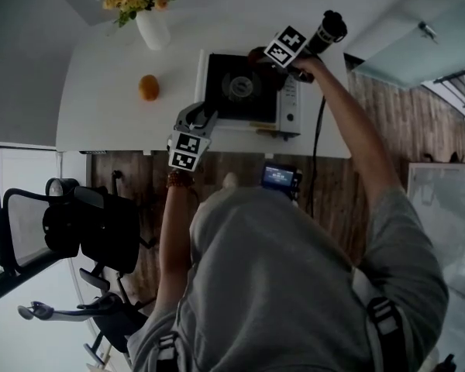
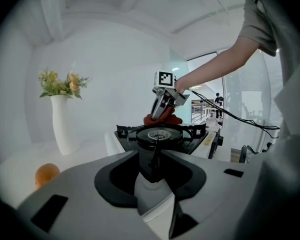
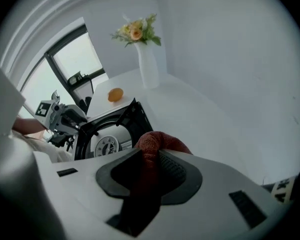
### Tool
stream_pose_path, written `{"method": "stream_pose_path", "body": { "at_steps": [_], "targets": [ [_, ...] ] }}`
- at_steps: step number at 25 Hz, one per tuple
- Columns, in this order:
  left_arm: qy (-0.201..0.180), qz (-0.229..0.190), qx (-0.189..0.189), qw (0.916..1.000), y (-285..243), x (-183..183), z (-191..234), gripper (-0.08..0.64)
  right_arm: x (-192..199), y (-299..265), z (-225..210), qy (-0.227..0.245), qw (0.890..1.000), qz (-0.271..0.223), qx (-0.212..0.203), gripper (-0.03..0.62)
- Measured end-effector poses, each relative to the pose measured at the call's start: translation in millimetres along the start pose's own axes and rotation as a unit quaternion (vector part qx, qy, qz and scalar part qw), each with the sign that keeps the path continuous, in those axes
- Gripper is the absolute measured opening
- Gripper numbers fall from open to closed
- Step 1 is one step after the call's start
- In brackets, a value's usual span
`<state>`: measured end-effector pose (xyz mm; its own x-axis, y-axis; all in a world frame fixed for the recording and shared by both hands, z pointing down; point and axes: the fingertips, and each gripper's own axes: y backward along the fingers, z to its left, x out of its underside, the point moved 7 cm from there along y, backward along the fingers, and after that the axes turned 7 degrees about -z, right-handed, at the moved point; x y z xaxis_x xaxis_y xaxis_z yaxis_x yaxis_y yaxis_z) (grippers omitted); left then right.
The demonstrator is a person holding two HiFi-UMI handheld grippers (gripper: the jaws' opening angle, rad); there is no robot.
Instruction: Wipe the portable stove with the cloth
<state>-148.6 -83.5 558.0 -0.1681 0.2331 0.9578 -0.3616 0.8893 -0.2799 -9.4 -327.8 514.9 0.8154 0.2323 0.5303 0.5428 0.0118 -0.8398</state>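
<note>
The portable stove (image 1: 240, 90) sits on the white table (image 1: 108, 107), with a black top, a round burner and a white body. My left gripper (image 1: 205, 119) is at its front left corner, jaws closed on the stove's edge (image 2: 151, 176). My right gripper (image 1: 261, 57) points steeply down at the stove's far right side. It is shut on a reddish-brown cloth (image 3: 157, 141), which bulges out past the pads. From the left gripper view, the cloth (image 2: 163, 119) rests on the stove's far rim behind the burner (image 2: 159, 134), under the right gripper (image 2: 161, 110).
A white vase of flowers (image 1: 151, 18) and an orange (image 1: 148, 87) stand on the table left of the stove. A cable (image 1: 319, 130) hangs off the table's near edge. A small lit screen (image 1: 280, 177) and a black office chair (image 1: 93, 231) are below the table.
</note>
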Motion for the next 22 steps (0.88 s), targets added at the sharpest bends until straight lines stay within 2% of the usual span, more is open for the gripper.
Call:
{"method": "stream_pose_path", "body": {
  "at_steps": [3,6,14,19,22],
  "targets": [
    [0.003,-0.002,-0.003,1.0,1,0,1,0.152,-10,-12,4,0.037,0.998,0.052,-0.017,0.107],
    [0.004,-0.002,-0.001,1.0,0,-1,1,0.152,-16,-20,5,0.058,0.995,0.076,-0.03,0.106],
    [0.004,-0.008,-0.002,1.0,1,-1,1,0.153,-37,-34,13,0.096,0.991,0.078,-0.047,0.104],
    [0.005,-0.008,-0.004,1.0,1,-2,1,0.153,-49,-43,21,0.128,0.986,0.099,-0.048,0.103],
    [0.005,-0.009,-0.008,0.9999,1,-2,0,0.153,-60,-50,27,0.131,0.988,0.06,-0.053,0.106]
  ]
}}
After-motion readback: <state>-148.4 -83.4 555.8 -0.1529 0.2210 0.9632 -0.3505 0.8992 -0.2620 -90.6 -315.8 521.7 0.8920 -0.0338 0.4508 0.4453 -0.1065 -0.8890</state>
